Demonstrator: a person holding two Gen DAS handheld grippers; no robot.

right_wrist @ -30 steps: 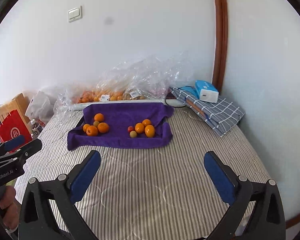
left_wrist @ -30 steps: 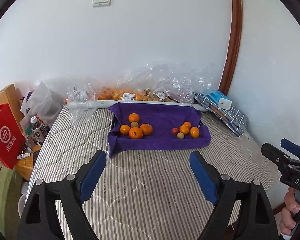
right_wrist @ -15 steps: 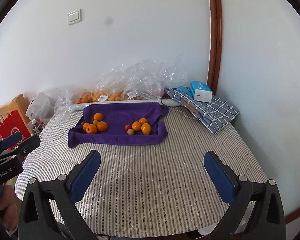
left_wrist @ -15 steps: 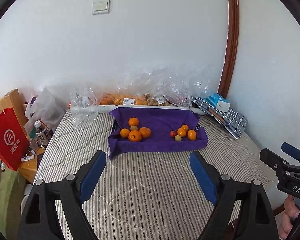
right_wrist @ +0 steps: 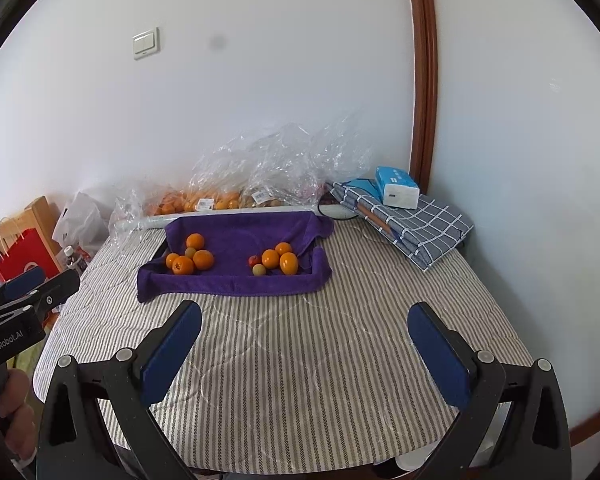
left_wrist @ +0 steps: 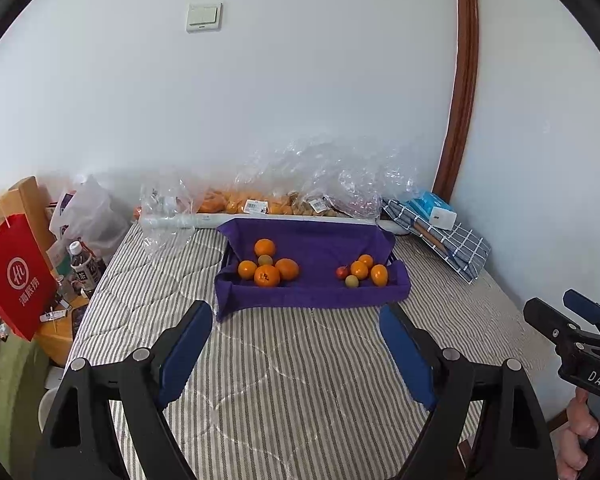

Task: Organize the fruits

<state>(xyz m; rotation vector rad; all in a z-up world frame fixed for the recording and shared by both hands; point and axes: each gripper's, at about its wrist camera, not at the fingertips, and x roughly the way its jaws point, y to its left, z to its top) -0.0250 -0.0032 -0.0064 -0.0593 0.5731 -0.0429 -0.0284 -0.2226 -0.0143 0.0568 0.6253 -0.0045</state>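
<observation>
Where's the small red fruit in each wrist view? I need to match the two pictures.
Left wrist: the small red fruit lies right of centre, at the left edge of the right-hand fruit group.
Right wrist: the same fruit lies left of centre, leftmost in that group.
Shared landmark: the purple towel under the fruit.

You see a plush matt purple towel (left_wrist: 316,240), behind it crinkly glossy plastic bags (left_wrist: 320,176), under it quilted striped cloth (left_wrist: 292,380).

Left gripper (left_wrist: 296,332) spread wide, right gripper (right_wrist: 305,336) spread wide, both empty, held level
</observation>
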